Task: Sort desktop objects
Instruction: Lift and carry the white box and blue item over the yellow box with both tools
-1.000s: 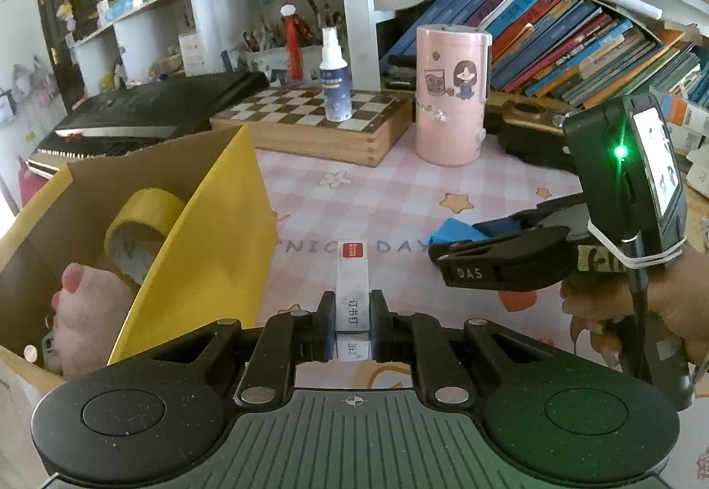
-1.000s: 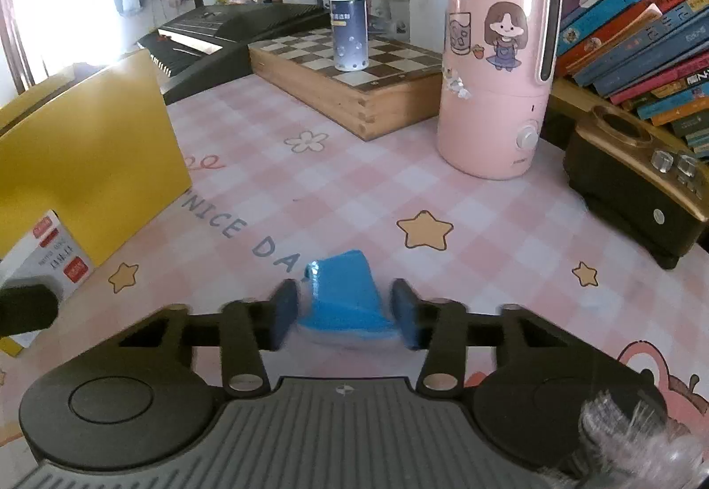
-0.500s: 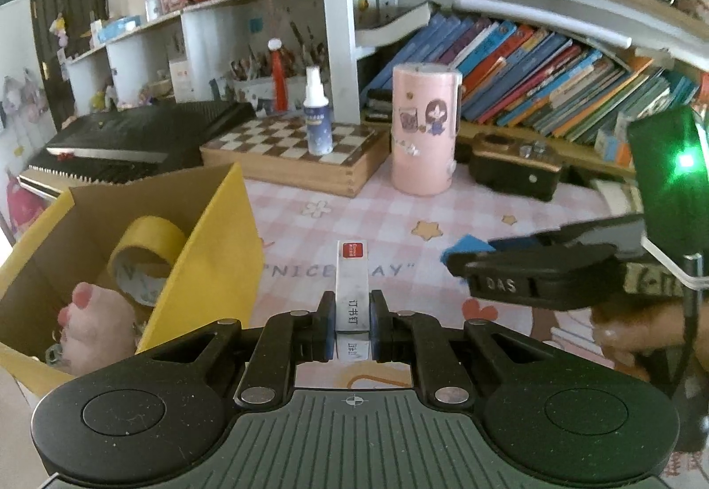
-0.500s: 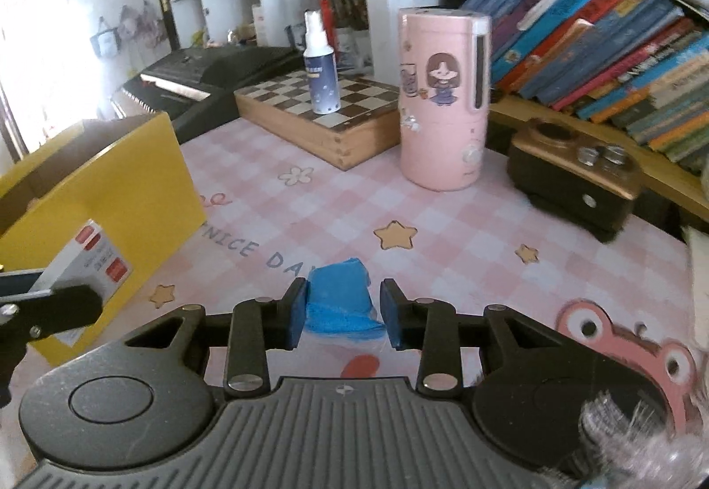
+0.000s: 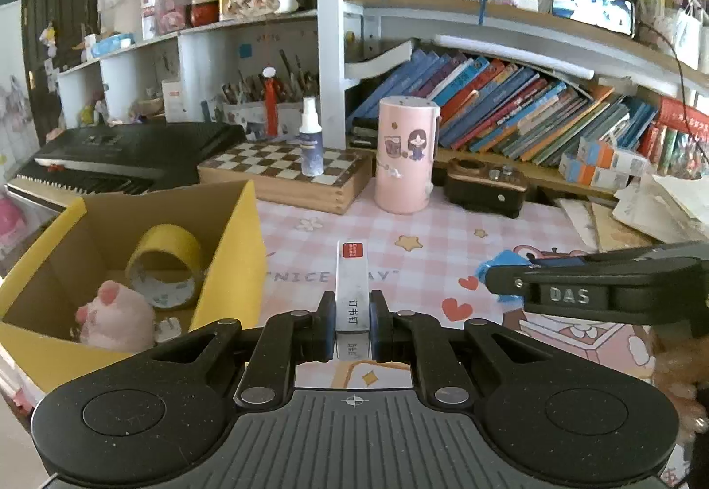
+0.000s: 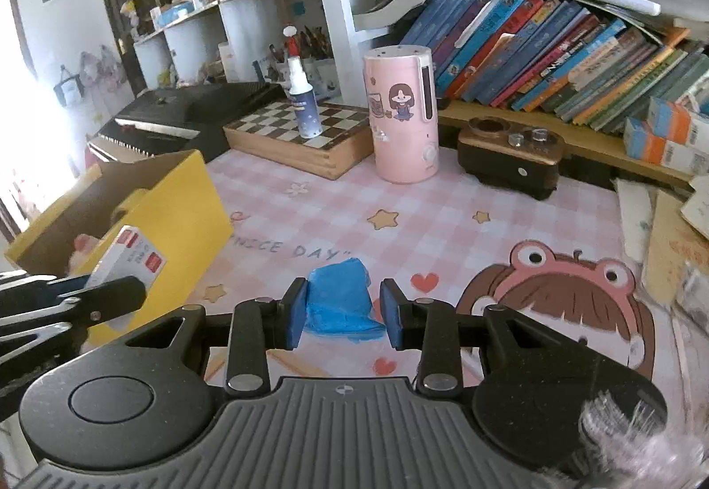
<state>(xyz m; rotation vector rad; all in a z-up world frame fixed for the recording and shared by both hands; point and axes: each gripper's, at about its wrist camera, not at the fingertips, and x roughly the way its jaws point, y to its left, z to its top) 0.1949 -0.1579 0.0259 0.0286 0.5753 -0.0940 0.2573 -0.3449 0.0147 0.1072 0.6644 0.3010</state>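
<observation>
The left gripper (image 5: 352, 327) is pinching a small white box (image 5: 352, 289) with a red label at its far end. Its long axis runs straight away from the camera toward 12 o'clock, with the label end farthest out. The box hangs in the air over the desk, just right of the yellow cardboard box (image 5: 230, 250) at 9 o'clock.

The right gripper (image 6: 345, 314) has a crumpled blue cloth (image 6: 341, 298) between its pads. The left pad touches it, but there's a sliver of gap on the right, so I can't tell if it's squeezing properly. The cloth's narrower end points to 12 o'clock.

The desk has a pink checkered mat (image 6: 443, 223) with stars, hearts and a cartoon frog-hat girl. At the back are a chessboard (image 6: 305, 139) with a spray bottle (image 6: 301, 103) on it, a pink cylinder (image 6: 401, 117), a keyboard and shelves crammed with books.

Inside the yellow box there's a roll of yellow tape (image 5: 164, 267) and a pink plush thing (image 5: 117, 316), partly cut off by the box wall. The box's small print is too blurry to read.
</observation>
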